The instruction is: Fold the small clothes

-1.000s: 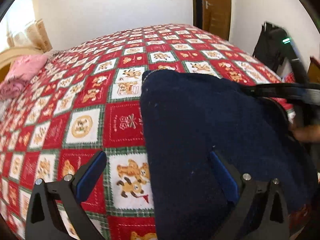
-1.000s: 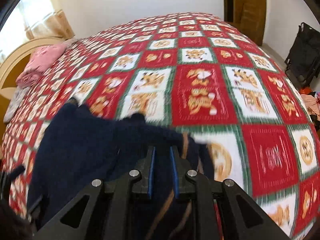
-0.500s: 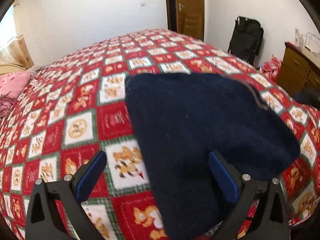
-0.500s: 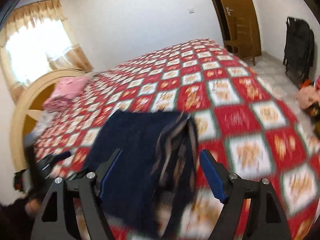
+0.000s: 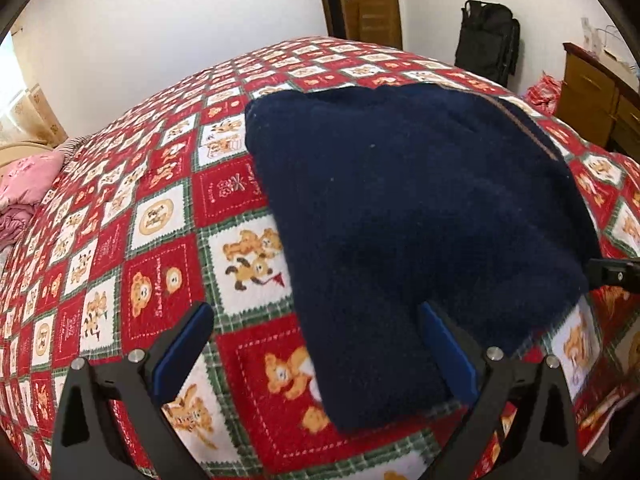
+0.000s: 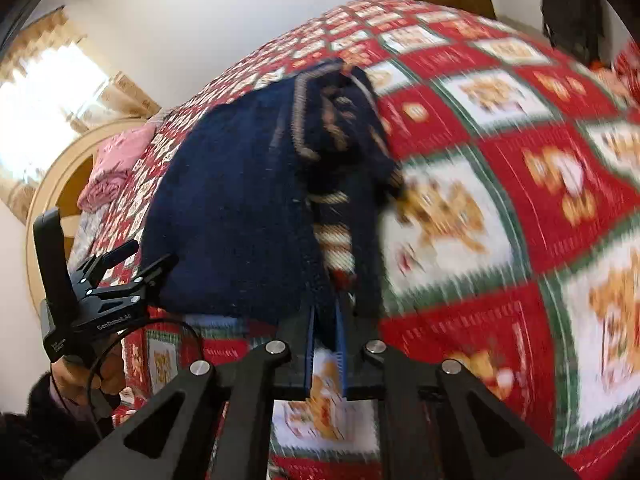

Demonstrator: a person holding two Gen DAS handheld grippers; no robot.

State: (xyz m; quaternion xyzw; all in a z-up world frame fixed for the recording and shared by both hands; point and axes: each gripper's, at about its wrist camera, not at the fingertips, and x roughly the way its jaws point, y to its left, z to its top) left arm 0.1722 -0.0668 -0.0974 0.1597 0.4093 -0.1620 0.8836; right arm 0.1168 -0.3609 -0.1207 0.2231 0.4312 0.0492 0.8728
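Note:
A small navy knit garment (image 5: 408, 216) with tan striped trim lies folded on the red and white teddy-bear bedspread (image 5: 160, 248). My left gripper (image 5: 316, 344) is open and empty, its blue pads on either side of the garment's near left edge. In the right wrist view the garment (image 6: 248, 208) shows its striped trim at the right side. My right gripper (image 6: 325, 340) is shut on the garment's near edge. The left gripper (image 6: 120, 268) also shows there at the garment's left corner.
Pink folded clothes (image 5: 24, 188) lie at the bed's far left by a wooden headboard (image 6: 52, 184). A black bag (image 5: 488, 48) stands by the door, and a wooden dresser (image 5: 600, 96) is at the right.
My right gripper, open half a second ago, has closed on the garment's near edge. The left gripper has stayed open and pulled back a little, seeing more of the garment.

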